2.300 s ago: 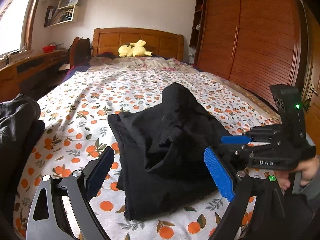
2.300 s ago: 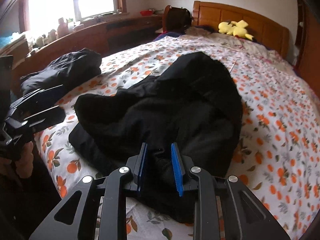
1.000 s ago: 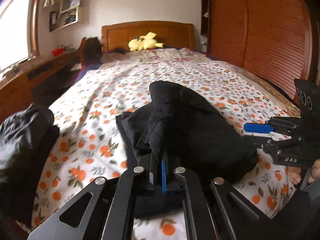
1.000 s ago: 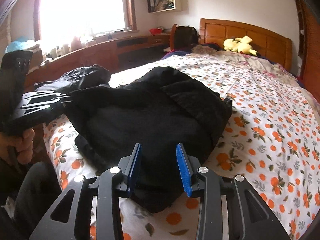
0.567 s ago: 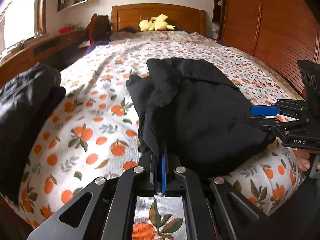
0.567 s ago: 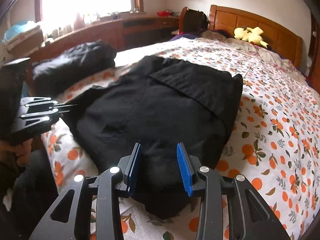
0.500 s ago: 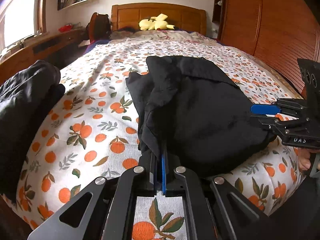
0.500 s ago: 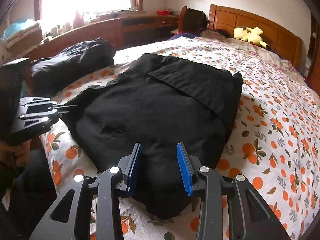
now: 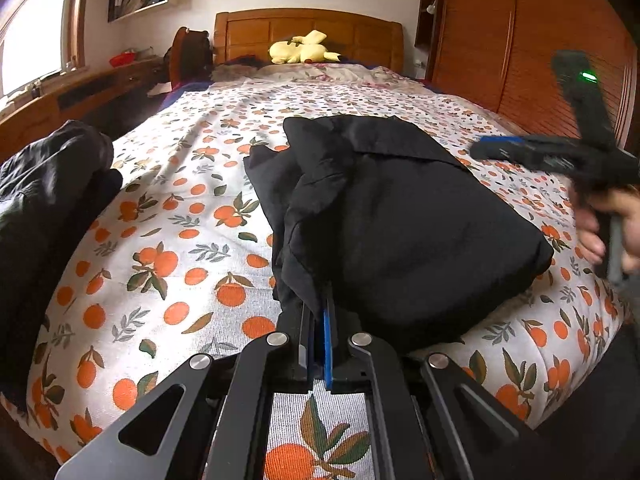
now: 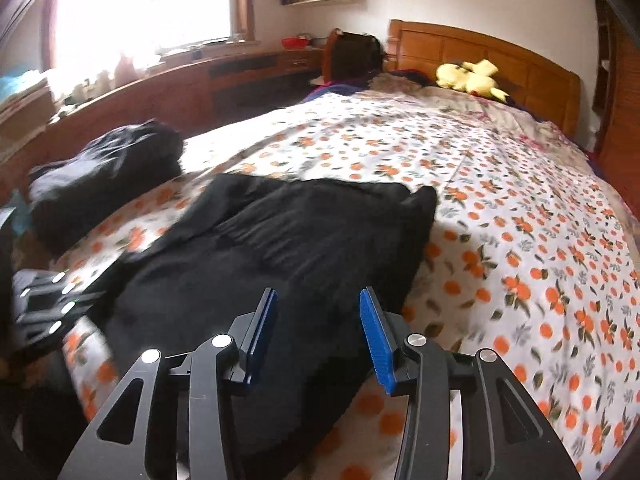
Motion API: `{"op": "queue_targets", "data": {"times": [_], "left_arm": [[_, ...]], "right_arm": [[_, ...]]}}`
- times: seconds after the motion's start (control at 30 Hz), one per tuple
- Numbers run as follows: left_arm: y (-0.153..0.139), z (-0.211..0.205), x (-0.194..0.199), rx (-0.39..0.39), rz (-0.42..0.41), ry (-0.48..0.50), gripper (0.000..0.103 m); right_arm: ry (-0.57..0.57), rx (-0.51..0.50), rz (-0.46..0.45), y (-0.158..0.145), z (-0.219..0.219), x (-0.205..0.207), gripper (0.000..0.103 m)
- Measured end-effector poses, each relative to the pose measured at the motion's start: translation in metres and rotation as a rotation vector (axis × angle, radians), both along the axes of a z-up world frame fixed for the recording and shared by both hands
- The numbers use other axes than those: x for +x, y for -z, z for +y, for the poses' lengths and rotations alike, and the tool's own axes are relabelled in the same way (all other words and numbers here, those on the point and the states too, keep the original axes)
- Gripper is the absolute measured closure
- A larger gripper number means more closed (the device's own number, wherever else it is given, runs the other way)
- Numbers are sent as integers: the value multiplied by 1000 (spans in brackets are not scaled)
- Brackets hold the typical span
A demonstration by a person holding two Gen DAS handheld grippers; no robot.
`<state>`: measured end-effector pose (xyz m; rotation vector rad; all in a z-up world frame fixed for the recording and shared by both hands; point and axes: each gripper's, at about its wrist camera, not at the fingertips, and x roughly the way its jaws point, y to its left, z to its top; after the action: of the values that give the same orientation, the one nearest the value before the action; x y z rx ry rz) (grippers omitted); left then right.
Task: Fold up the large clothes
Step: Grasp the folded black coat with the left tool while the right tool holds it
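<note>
A folded black garment lies flat on the orange-print bed sheet. My left gripper is shut on a fold of cloth at its near left corner. In the right wrist view the black garment spreads out ahead and to the left. My right gripper hovers over its near edge, its jaws opening and its blue pads clear of the cloth. From the left wrist view the right gripper is a blur at the right, held by a hand. The left gripper shows at the far left.
A second dark clothes pile sits at the bed's left edge. A yellow plush toy lies by the wooden headboard. A wooden wardrobe lines the right side. A desk runs under the window.
The left gripper came down with the garment's corner, and the raised cloth settled flat on the bed. The right gripper swung off to the right and its jaws widened.
</note>
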<state>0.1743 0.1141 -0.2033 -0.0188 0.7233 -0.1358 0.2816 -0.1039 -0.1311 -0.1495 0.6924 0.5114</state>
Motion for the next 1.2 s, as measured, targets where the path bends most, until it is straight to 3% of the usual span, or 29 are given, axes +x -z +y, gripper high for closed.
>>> {"op": "queue_targets", "data": {"times": [0.07,0.13,0.17,0.4,0.53,0.73,0.87,1.2], "left_arm": [[0,0,0,3,0,3,99],[0,0,1,7,0,5,99],[0,0,1,6,0,6,99],[1,0,1,6,8,2,99],[0,-1,2,9,13,-4,98],[-3,3,-4,-8,25,-30,91],[-6,9,-19,-21,39,-51,59],[14,4,-14,-19,101,-52,57]], "right_arm": [[29,20,24,4,-3,26,61],[53,36,30,7,-5,42,42],[57,57,32,9,-6,51,37],[71,61,91,24,-2,95,35],[83,53,133,38,-3,112,21],[66,149,269,66,-12,130,18],[61,159,285,67,-13,129,18],[59,166,294,72,-13,131,18]]}}
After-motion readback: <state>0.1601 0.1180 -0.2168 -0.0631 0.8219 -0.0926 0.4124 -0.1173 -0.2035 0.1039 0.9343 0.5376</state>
